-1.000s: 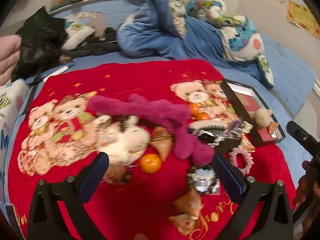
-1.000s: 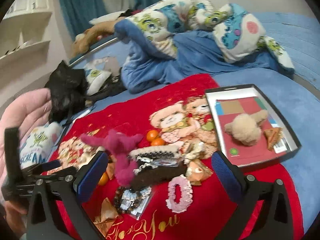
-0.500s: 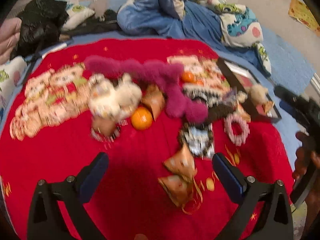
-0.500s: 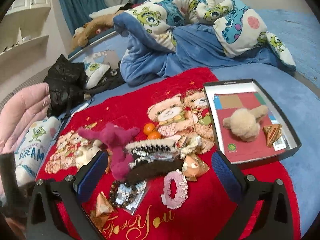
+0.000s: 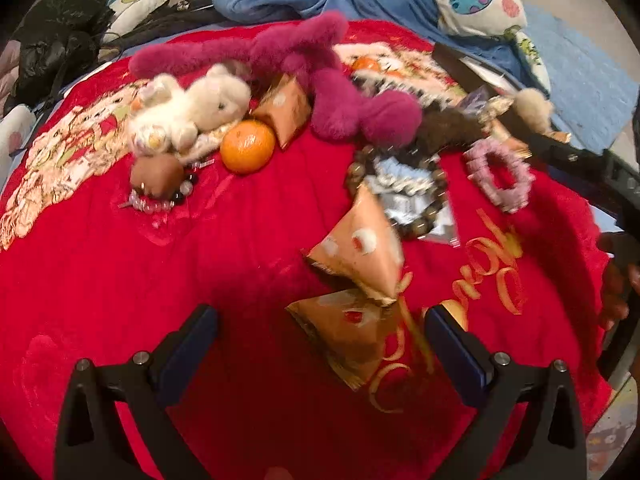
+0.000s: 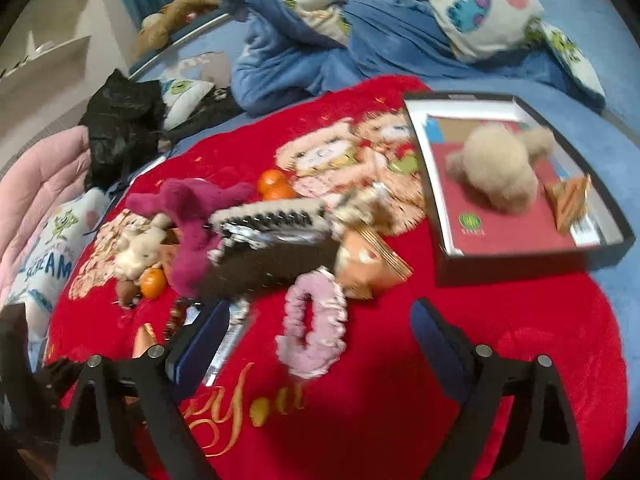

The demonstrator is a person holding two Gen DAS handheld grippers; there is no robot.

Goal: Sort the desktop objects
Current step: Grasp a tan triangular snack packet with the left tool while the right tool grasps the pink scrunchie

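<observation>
Here, left gripper (image 5: 320, 336): jaws spread wide, holding nothing, low over the red blanket (image 5: 120, 280).
Snack packets: 2 tan triangular packets (image 5: 362, 254) lie between and just ahead of its fingertips, the nearer one (image 5: 352, 340) partly between the jaws.
Right gripper (image 6: 320, 328): released, jaws wide, empty.
Pink scrunchie (image 6: 312, 324): lies on the blanket between its fingertips.
Black box (image 6: 440, 216): at right, holding a beige plush (image 6: 496, 168) and 1 packet (image 6: 568, 200).
Pile: magenta plush (image 5: 320, 80), white plush (image 5: 188, 108), orange (image 5: 248, 146).
</observation>
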